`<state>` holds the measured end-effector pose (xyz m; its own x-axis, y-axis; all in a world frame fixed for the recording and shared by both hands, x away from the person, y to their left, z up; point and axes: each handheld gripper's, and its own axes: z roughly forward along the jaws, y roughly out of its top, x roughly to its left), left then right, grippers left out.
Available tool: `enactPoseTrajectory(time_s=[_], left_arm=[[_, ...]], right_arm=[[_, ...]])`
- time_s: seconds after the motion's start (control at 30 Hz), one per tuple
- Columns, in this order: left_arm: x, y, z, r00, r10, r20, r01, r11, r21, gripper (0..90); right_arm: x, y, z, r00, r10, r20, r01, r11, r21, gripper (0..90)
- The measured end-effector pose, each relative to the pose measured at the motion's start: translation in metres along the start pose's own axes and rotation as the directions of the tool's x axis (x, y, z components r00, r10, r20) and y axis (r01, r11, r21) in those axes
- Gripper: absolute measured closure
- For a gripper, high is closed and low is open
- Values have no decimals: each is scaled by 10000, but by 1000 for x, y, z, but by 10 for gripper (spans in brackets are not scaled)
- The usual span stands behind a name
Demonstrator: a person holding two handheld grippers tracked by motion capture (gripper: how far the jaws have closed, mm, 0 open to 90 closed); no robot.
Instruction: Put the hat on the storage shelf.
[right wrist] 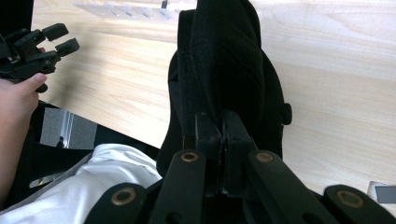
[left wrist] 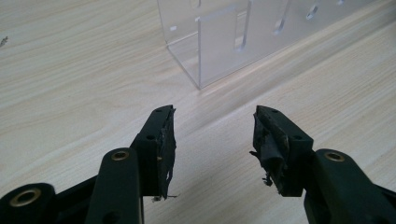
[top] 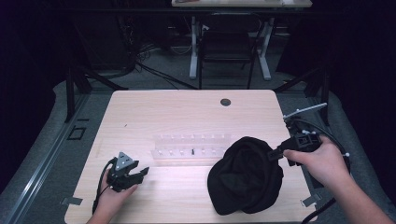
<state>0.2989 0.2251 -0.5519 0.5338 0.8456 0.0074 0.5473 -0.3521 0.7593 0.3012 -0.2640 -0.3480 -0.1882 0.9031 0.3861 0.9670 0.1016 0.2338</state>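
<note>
The soft black knit fabric hat lies bunched near the surface's front right corner, its right edge pinched tight in the right hand-held gripper. Over by the front left corner, the left hand-held gripper waits, jaws spread, facing the clear acrylic rack. Grabbed, I'd say; the handling itself looks barely begun.

The right gripper hides the fold of black hat pinched between its jaws. The clear plastic rack is cut off by the top edge of the left gripper view. A small dark thing on the rack is too small to tell.
</note>
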Motion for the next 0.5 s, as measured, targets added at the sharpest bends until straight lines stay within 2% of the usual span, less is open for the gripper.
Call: enactPoseTrajectory(time_s=[0.03,0.13,0.33,0.5], left_arm=[[0,0,0,10000,-1,2,1,10000,-5,486],[0,0,0,10000,50,-10,-50,10000,1,486],[0,0,0,10000,41,-4,-41,10000,-10,486],[0,0,0,10000,28,-7,-28,10000,0,487]], right_arm=[[0,1,-2,10000,-77,-49,78,9999,107,878],[2,2,-6,9998,10,-183,-11,10000,-48,879],[0,4,-15,9953,355,-902,-389,9986,-365,878],[-3,6,-21,9879,454,-1480,-536,9972,-520,878]])
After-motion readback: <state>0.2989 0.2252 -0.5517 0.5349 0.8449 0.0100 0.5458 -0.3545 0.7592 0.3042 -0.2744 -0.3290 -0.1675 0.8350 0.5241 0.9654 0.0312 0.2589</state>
